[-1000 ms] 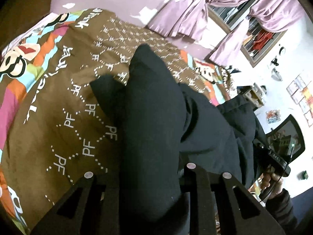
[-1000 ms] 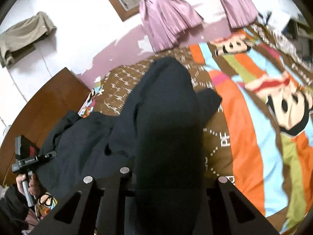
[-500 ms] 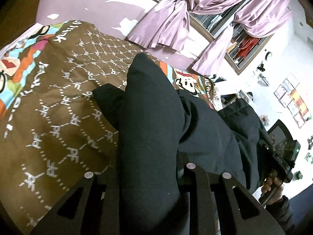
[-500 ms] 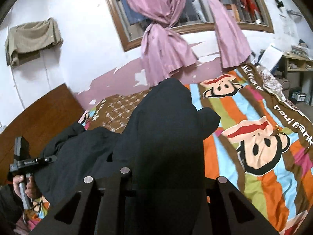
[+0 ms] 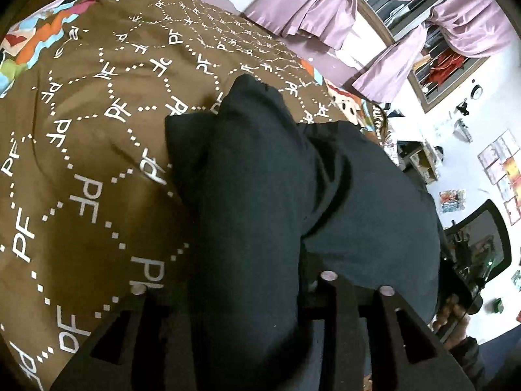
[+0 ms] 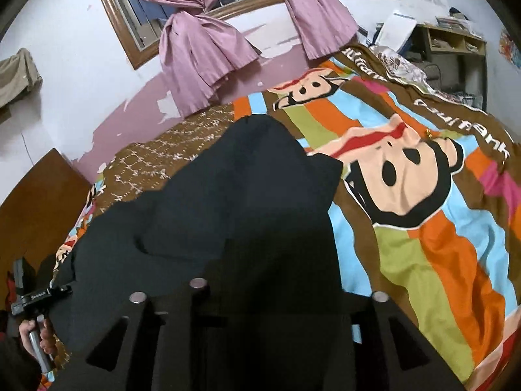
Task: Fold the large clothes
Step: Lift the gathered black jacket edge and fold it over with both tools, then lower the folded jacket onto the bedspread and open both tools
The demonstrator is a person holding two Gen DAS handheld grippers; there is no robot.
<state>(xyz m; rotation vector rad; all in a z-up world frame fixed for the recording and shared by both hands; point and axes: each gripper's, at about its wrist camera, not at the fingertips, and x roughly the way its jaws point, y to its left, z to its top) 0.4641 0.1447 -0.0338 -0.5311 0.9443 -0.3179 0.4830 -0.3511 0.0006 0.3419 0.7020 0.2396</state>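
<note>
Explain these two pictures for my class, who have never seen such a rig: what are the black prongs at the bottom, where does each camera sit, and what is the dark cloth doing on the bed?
No robot here: a person holds a two-finger tool in each hand, each with a fisheye camera looking along its fingers. The black prongs are those fingers. One picture looks along the left tool, the other along the right tool. Each view also catches the person's other hand: the right hand and the left hand. A dark garment lies bunched between both tools' fingers, over a bedspread with cartoon monkeys. Both tools' jaws are opening; cloth hides whether they still pinch it.
</note>
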